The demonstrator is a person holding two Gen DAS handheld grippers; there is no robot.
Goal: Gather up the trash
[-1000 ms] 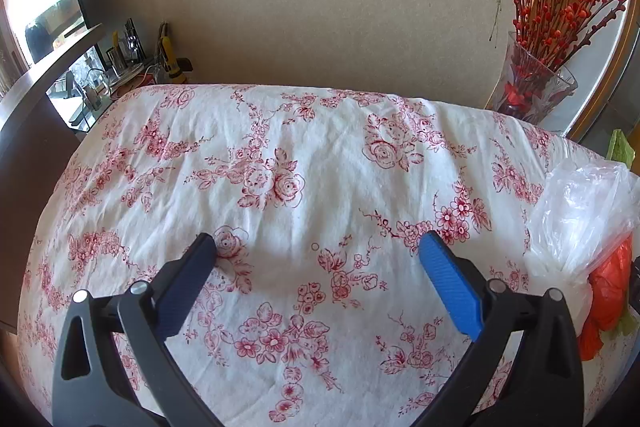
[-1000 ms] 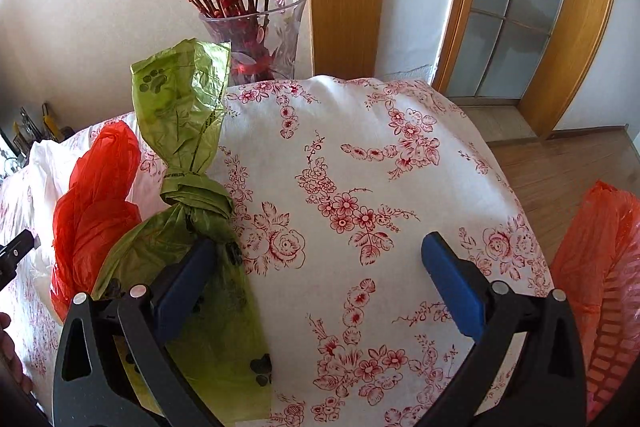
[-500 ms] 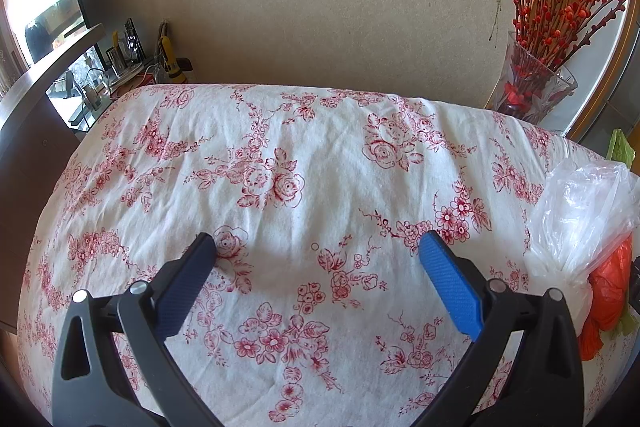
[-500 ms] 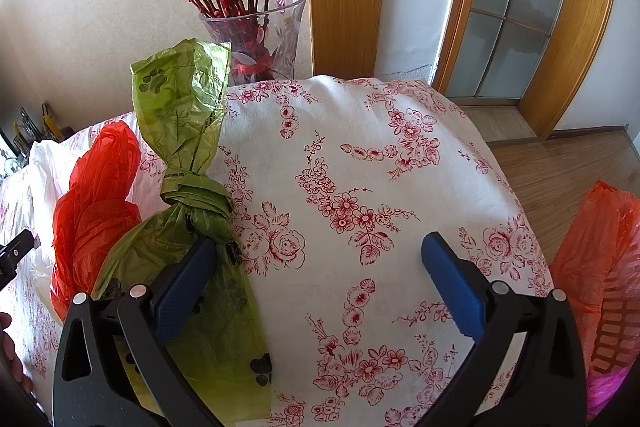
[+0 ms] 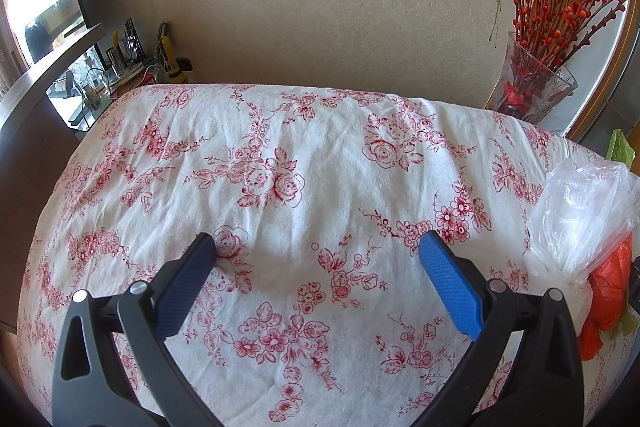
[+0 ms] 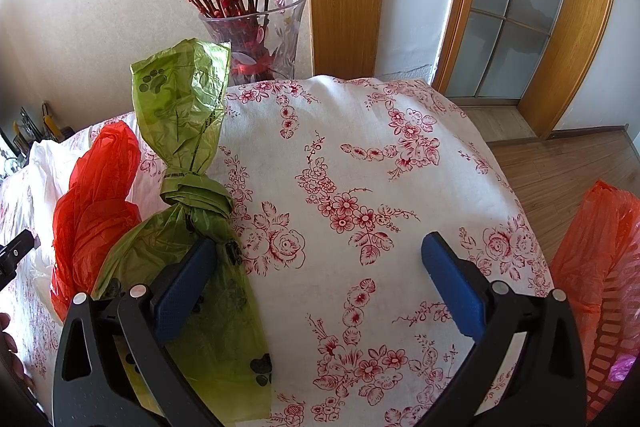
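Observation:
A knotted green paw-print bag (image 6: 188,195) lies on the floral tablecloth (image 6: 360,187), next to a knotted red bag (image 6: 96,195) and a white bag (image 6: 40,167). My right gripper (image 6: 320,251) is open and empty; its left finger rests over the green bag's lower part. In the left wrist view, the clear white bag (image 5: 580,211) and the red bag (image 5: 608,291) sit at the right edge. My left gripper (image 5: 318,247) is open and empty over bare cloth (image 5: 320,167), left of those bags.
A glass vase of red berry branches (image 6: 260,39) stands at the table's back edge, also in the left wrist view (image 5: 528,87). An orange-lined bin (image 6: 600,287) stands on the floor at right. Tools and clutter (image 5: 132,63) sit on a shelf at far left.

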